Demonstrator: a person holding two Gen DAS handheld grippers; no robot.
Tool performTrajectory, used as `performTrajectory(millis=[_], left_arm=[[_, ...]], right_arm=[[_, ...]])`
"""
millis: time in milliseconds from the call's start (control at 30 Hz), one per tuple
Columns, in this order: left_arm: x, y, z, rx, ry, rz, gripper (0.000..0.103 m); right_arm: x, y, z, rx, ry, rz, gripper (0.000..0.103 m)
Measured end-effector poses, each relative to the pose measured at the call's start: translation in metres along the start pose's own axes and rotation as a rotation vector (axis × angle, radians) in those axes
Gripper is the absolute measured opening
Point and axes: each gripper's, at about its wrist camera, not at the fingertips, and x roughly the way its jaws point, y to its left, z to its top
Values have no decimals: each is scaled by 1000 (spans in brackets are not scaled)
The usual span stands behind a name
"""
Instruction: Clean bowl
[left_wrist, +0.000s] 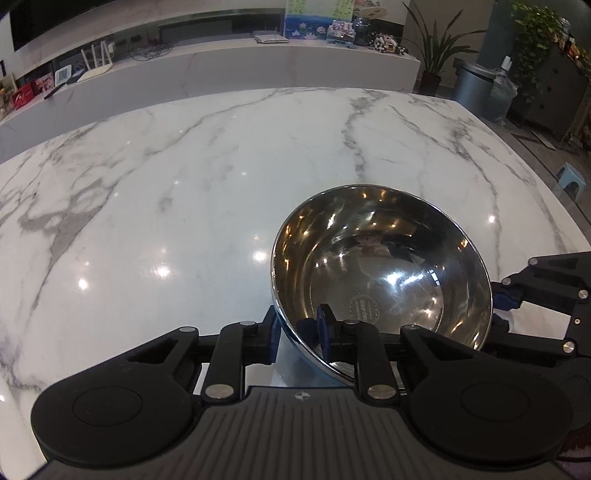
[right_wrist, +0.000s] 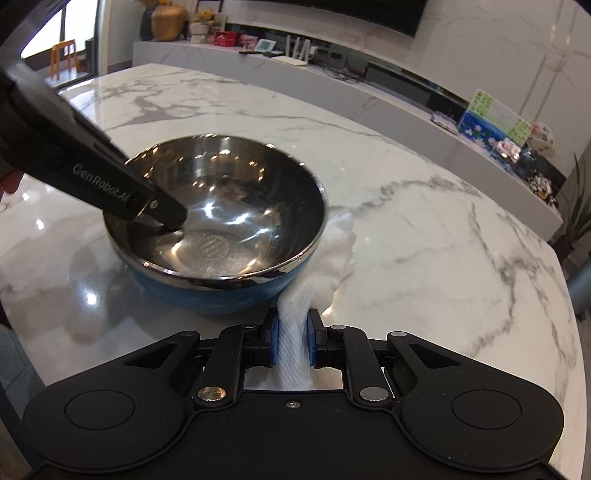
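Observation:
A steel bowl (left_wrist: 384, 266) with a blue outside sits on the white marble table (left_wrist: 184, 177); it also shows in the right wrist view (right_wrist: 221, 206). My left gripper (left_wrist: 297, 332) is shut on the bowl's near rim, one finger inside and one outside. In the right wrist view the left gripper (right_wrist: 162, 218) reaches into the bowl from the left. My right gripper (right_wrist: 292, 338) is shut on a white paper towel (right_wrist: 321, 254), which is pressed against the bowl's outer right side. The right gripper (left_wrist: 517, 295) shows at the right edge of the left wrist view.
A long marble counter (left_wrist: 221, 66) behind the table carries a router, boxes and a picture. A metal bin (left_wrist: 472, 88) and plants stand at the far right. The table (right_wrist: 443, 221) edge runs on the right in the right wrist view.

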Motion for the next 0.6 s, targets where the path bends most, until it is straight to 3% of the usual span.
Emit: performTrajectory(millis=[300, 600], left_arm=[[-1, -4, 0, -33, 2, 38, 18], [2, -1, 4, -10, -9, 34, 18]], right_arm=[[-24, -16, 11, 92, -75, -51, 13], [-22, 2, 0, 44, -37, -11, 13]])
